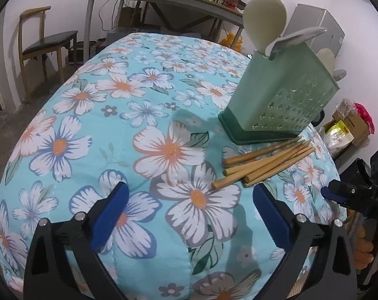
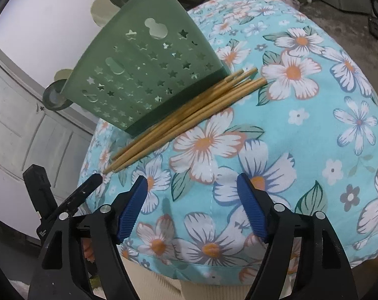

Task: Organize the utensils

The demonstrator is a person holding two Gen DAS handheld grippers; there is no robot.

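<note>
**A:** What sits closest to the lens?

**B:** The left tongs (image 1: 191, 215), blue pads spread wide apart, nothing between them. They hang over the floral cloth (image 1: 94, 115) that covers the table. One finger (image 1: 111, 215) stands over a white daisy print, the other over the cloth near the table's right edge.

**A:** And the right tongs?

**B:** The right tongs (image 2: 192, 205) are parted too, also empty, above the cloth near the table's front edge. In the left view they show at the far right, with the person's hand (image 1: 363, 245) on the grip.

**A:** Where are the utensils?

**B:** A bundle of wooden chopsticks (image 1: 261, 162) lies flat on the cloth, touching the dark green base of the utensil holder (image 1: 281, 95). Their tips fan out a little at both ends. They lie just beyond the left tongs' right-hand finger, untouched by either pair.

**A:** The holder itself?

**B:** Pale green, punched with star holes, standing upright. A cream spoon (image 1: 263, 22) and a grey one (image 1: 298, 38) stick out of the top; more rounded heads show at its far side.
</note>
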